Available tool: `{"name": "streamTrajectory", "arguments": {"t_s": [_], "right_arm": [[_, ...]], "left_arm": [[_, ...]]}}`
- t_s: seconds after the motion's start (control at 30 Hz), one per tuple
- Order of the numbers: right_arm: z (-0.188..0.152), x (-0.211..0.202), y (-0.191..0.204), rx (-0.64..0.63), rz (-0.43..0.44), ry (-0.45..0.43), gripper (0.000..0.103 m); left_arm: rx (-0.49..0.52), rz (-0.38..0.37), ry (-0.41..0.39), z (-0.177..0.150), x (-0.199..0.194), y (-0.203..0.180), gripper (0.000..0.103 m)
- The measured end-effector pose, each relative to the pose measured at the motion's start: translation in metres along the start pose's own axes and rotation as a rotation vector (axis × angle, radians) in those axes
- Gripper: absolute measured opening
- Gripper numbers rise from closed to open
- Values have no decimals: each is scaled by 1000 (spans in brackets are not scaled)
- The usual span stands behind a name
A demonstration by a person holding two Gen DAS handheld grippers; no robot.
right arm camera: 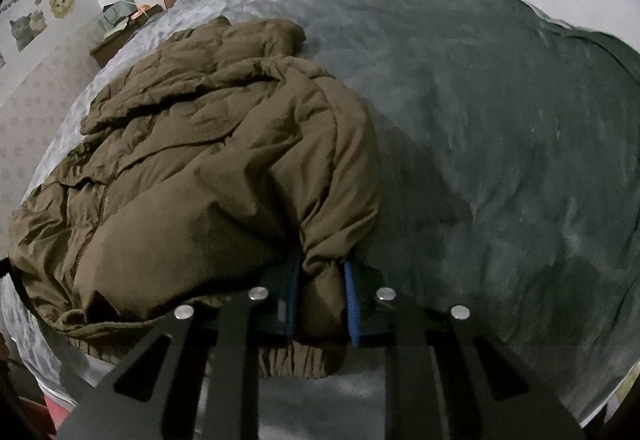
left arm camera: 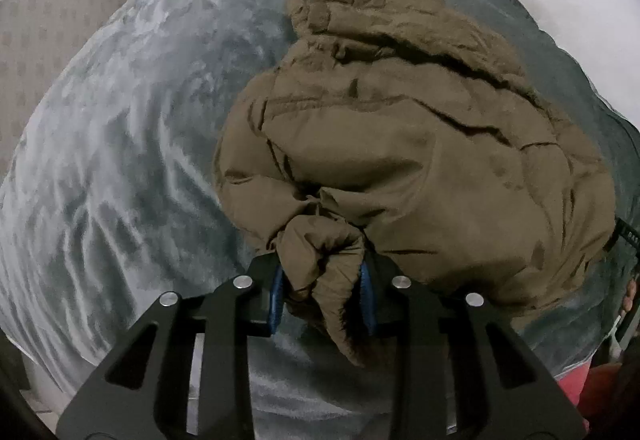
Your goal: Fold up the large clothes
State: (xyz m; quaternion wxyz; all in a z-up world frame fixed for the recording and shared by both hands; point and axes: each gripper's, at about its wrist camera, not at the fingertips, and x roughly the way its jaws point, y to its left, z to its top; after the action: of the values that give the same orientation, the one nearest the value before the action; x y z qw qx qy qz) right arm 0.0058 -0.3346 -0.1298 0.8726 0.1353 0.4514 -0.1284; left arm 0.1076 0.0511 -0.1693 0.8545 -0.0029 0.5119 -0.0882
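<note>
On the blanket-covered bed (right arm camera: 500,119), we hold the padded jacket (left arm camera: 400,143) with left gripper (left arm camera: 324,280) and right gripper (right arm camera: 320,300) jaws clamped on small bunches of its hem, which may slip under its weight.

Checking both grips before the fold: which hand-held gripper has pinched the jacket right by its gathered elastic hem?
The right hand-held gripper: the jacket's ribbed hem runs just below its pads. The left hand-held gripper holds a plain bunched fold.

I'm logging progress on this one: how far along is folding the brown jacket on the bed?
Early. The brown jacket lies rumpled on the grey blanket, no neat fold visible. In hand: left gripper and right gripper each pinch a bunch of its fabric. Left: the folding itself.
</note>
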Motion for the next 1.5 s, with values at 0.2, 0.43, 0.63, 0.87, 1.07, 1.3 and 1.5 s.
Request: {"name": "streamTrajectory", "arguments": {"t_s": [0.2,0.43,0.63,0.87,1.07,1.3,1.5], "right_arm": [[18,-1,3,-20,22,-10,18],[54,6,16,-34,57,-57,18],[92,3,32,-54,80,-115,18],[130,3,44,-66,98,-153,18],[153,15,50,-43,121,-155,18],[211,26,53,43,165,-190,18],[272,51,61,76,140,-186,18]], "left_arm": [[18,-11,-26,19,-3,-2,29],[37,-23,-72,47,-9,-5,29],[27,-24,-132,76,-20,-6,28],[43,-13,-167,108,-21,-11,28],[40,-28,-178,135,-16,-10,28],[35,-13,-218,186,-13,-9,28],[16,-3,-232,235,0,-5,28]]}}
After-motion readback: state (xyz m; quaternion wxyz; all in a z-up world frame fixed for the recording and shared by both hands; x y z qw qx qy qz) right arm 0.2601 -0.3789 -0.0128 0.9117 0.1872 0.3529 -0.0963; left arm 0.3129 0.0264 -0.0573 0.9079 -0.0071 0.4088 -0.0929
